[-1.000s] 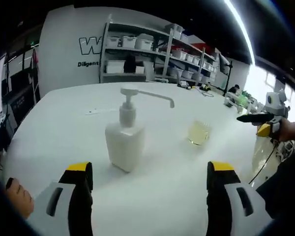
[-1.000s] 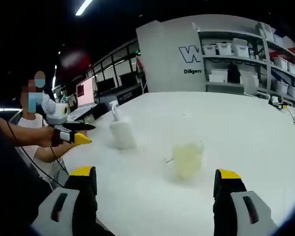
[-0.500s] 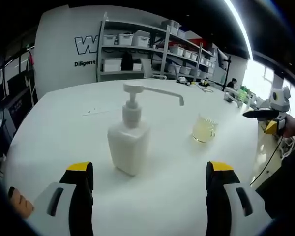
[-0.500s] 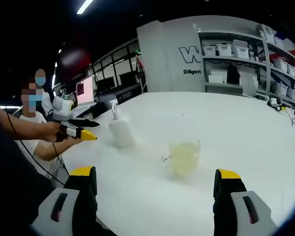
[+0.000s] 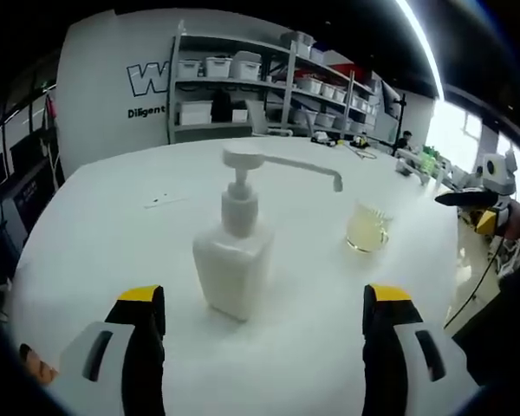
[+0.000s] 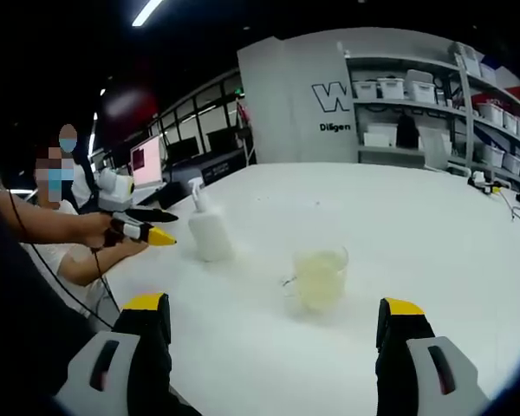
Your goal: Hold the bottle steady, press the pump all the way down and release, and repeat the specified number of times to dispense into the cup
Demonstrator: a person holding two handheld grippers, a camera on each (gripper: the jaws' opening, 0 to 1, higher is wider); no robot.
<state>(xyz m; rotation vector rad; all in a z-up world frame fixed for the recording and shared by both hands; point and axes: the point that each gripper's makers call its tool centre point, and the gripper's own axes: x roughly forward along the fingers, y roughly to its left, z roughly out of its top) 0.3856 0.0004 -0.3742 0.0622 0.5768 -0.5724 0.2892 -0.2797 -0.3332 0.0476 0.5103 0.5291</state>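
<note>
The pump bottle (image 5: 234, 264) is seen upright on the white desk (image 5: 113, 234), its spout aimed at the cup (image 5: 368, 227) of yellowish liquid. Both grippers' jaws are spread wide, with nothing held.

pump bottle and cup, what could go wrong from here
1. The white square pump bottle stands free between the open left gripper jaws; pressing before gripping could tip it.
2. The long spout's tip seems short of the clear glass cup of pale yellow liquid, so liquid might hit the white table.
</note>
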